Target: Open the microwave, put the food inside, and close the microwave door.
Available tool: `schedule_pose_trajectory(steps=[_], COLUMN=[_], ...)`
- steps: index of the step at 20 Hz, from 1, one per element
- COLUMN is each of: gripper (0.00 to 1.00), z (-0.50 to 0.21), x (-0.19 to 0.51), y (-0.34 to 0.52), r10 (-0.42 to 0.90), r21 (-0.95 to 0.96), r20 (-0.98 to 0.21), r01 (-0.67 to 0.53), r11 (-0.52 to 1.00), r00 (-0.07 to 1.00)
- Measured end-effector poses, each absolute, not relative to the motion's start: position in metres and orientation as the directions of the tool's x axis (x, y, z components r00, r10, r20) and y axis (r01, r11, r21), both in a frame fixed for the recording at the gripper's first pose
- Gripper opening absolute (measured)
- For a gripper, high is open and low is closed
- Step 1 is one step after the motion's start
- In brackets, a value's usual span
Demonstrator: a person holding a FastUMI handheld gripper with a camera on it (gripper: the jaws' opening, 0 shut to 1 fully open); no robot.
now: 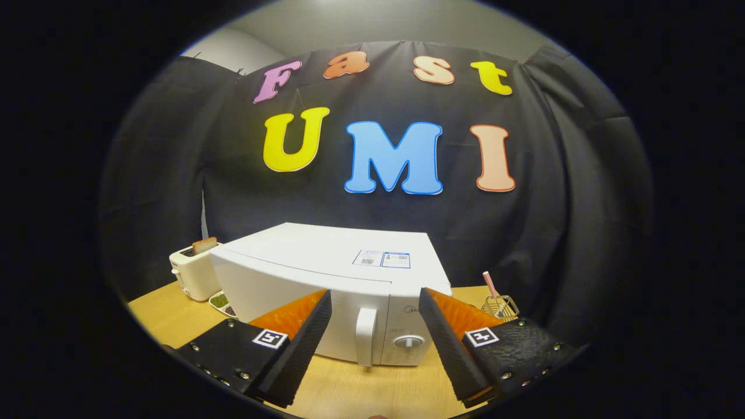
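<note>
Facing a white microwave [326, 273] on the wooden table [361, 390], door shut, its vertical handle [366, 336] just ahead of and between the fingers. Tongs [375, 343] spread wide, gripping nothing, one finger to each side of the handle and apart from it. Round dial [409, 341] just right of the handle. Cream toaster [195, 273] with a slice of bread [204, 245] beside the microwave's left side, a small dish [221, 302] in front of it. Wire basket [500, 306] with a striped straw [489, 285] at the right.
</note>
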State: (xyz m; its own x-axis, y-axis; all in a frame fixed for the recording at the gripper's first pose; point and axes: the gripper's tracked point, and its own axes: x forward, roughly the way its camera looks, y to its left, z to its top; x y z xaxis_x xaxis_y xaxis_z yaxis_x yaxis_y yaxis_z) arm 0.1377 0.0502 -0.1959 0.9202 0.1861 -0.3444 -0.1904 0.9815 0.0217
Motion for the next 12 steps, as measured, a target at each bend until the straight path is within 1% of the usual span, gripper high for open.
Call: schedule_pose_trajectory(steps=[12], gripper=[0.96], z=[-0.272], x=[0.151], y=[0.059], r10=[0.149], r21=[-0.017], r20=[-0.514], r01=[-0.184], r11=[0.983], r00=[0.844])
